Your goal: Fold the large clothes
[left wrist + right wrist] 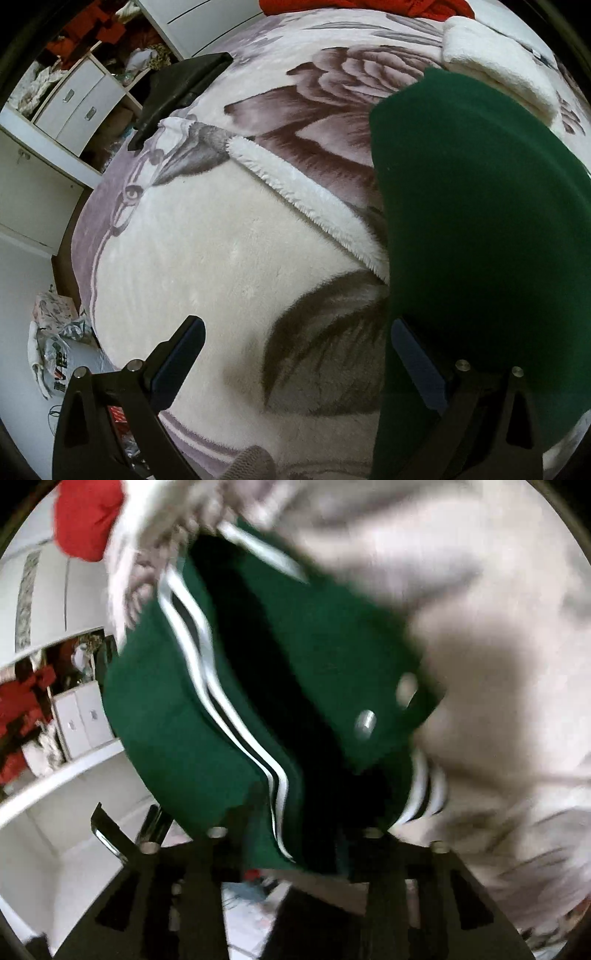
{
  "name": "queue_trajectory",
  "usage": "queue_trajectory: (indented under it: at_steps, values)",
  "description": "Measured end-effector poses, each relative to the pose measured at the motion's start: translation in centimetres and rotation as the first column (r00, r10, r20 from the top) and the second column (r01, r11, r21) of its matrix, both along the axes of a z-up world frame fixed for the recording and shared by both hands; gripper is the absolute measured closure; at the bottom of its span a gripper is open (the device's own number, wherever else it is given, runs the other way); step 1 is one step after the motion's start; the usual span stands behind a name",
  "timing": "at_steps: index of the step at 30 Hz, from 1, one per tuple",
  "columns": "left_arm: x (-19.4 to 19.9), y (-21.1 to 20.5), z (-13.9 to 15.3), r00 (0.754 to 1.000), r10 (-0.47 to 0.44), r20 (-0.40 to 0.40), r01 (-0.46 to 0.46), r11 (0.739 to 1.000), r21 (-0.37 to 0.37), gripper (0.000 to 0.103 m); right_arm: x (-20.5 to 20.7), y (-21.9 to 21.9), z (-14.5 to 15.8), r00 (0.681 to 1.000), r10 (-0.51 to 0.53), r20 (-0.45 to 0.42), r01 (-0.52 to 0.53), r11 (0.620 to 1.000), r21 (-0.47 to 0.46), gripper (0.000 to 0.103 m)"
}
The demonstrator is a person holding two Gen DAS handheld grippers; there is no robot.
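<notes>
The jacket (480, 221) lies on the blanket (221, 258), right of the cabinets (55, 129).

The green jacket (480, 229) is a dark, felt-like garment with white stripes along its ribbed trim and pale round snaps. It lies bunched on the bed, one smooth panel raised at the right in the left wrist view; the right wrist view is blurred.

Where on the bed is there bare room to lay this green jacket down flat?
Free: the blanket left of the green jacket, below the turned-back white hem. Crowded: the far edge, with a red garment, a white folded cloth and a black item.
</notes>
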State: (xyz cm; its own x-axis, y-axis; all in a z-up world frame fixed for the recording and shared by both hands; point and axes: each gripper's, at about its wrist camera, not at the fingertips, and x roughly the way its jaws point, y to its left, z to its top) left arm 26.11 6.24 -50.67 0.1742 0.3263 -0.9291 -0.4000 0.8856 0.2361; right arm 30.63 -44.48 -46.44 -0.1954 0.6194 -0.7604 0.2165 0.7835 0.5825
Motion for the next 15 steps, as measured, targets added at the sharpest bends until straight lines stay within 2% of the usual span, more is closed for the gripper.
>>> queue_trajectory:
  at_steps: [1, 3, 6, 8, 10, 11, 12, 13, 15]
  values:
    - [0.2, -0.1, 0.1, 1.0, -0.001, 0.004, 0.001, 1.0, 0.004, 0.0, 1.0, -0.4, 1.1, 0.999, -0.003, 0.037, 0.002, 1.0, 0.016, 0.058]
    - [0.5, -0.3, 0.1, 1.0, -0.008, 0.003, 0.008, 1.0, 0.015, 0.0, 3.6, -0.3, 2.2, 0.995, -0.022, 0.097, 0.016, 0.998, 0.062, 0.05]
    - [0.8, 0.0, 0.2, 1.0, -0.007, 0.001, 0.007, 1.0, 0.014, 0.0, 8.5, 1.9, 0.5, 0.99, 0.005, 0.139, -0.019, 0.995, 0.095, 0.045]
    - [0.9, 0.3, 0.5, 1.0, 0.0, 0.005, 0.0, 1.0, 0.008, 0.0, 11.4, 4.1, -2.4, 0.995, 0.023, 0.093, -0.033, 0.994, 0.108, 0.045]
    - [1.2, 0.6, 1.0, 1.0, 0.005, 0.014, -0.005, 1.0, 0.011, 0.0, 12.8, 6.2, -5.6, 1.0, 0.024, -0.001, -0.023, 0.974, 0.225, 0.045]
    - [1.5, 0.9, 1.4, 1.0, 0.008, 0.026, -0.008, 1.0, 0.02, 0.0, 12.9, 7.3, -6.0, 1.0, 0.005, 0.013, -0.008, 0.962, 0.272, 0.056]
    - [1.9, 1.0, 1.8, 0.999, 0.011, 0.038, -0.012, 1.0, 0.029, 0.0, 13.1, 8.6, -5.5, 0.999, 0.025, 0.038, -0.035, 0.96, 0.277, 0.087]
    - [2.5, 1.3, 2.4, 0.998, 0.021, 0.058, -0.023, 0.999, 0.037, 0.0, 13.4, 9.9, -4.2, 0.994, 0.078, 0.07, -0.093, 0.963, 0.252, 0.09]
    - [3.8, 1.6, 3.2, 0.996, 0.033, 0.088, -0.036, 0.999, 0.029, 0.0, 13.6, 10.1, -1.1, 0.98, 0.073, 0.183, -0.109, 0.975, 0.193, 0.092]
